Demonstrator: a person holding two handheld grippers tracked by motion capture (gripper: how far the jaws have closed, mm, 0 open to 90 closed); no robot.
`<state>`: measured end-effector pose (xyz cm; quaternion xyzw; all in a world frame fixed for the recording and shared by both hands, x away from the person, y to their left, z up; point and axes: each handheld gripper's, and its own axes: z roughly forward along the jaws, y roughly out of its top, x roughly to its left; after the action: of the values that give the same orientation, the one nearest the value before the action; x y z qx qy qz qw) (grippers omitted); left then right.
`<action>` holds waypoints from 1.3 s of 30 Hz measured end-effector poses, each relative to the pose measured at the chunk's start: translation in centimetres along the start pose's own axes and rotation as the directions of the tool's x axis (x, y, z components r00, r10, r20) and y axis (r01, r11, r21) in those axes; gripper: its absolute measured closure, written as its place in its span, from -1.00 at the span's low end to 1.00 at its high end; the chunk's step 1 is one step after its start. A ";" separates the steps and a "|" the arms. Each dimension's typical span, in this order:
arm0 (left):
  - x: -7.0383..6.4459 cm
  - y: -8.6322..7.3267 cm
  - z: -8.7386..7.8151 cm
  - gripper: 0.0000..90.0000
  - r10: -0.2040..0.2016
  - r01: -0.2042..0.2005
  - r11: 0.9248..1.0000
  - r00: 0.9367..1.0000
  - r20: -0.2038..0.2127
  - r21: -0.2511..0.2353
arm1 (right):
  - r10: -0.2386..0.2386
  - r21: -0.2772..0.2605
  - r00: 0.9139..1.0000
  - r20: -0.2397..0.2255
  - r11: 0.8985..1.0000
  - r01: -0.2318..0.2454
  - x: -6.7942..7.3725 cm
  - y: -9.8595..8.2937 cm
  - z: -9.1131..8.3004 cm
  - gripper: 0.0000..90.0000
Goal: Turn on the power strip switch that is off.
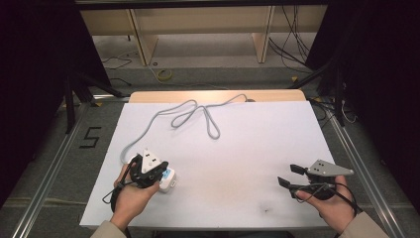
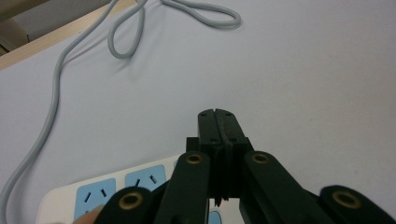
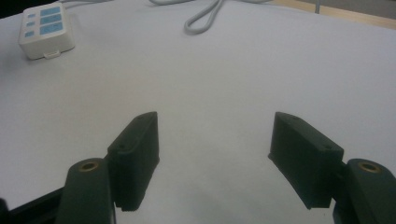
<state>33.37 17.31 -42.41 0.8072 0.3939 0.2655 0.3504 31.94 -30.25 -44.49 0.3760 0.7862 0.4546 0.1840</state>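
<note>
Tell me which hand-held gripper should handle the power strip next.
Left. The left hand-held gripper sits right over the power strip, jaws shut. The right hand-held gripper hovers open, far across the table.

The left tool (image 1: 157, 174) sat low with its jaws pressed together, gripped by the left hand (image 1: 130, 191). The right tool (image 1: 291, 174) hovered with jaws spread wide, pointing toward the left tool.

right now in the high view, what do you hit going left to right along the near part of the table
left gripper → white power strip, partly under that gripper → bare stretch of the white table → right gripper, jaws apart, holding nothing
</note>
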 end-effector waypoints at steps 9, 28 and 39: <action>0.5 -0.2 -0.1 1.00 -0.012 0.012 1.000 1.000 -0.013 0.002 | 0.000 -0.002 1.000 -0.001 1.000 0.000 0.0 0.0 0.0 -0.26; 1.6 -0.6 -0.2 1.00 -0.038 0.038 0.999 0.999 -0.036 0.016 | 0.000 -0.002 1.000 -0.001 1.000 0.000 0.0 0.0 0.0 -0.26; 2.1 -0.7 -0.3 1.00 -0.047 0.048 0.999 0.997 -0.056 0.021 | -0.003 -0.002 1.000 -0.001 1.000 0.003 0.0 0.0 0.0 -0.26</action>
<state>34.02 19.49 -42.51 0.7939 0.4254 0.2749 0.3364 31.92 -30.24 -44.47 0.3745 0.7864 0.4553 0.1846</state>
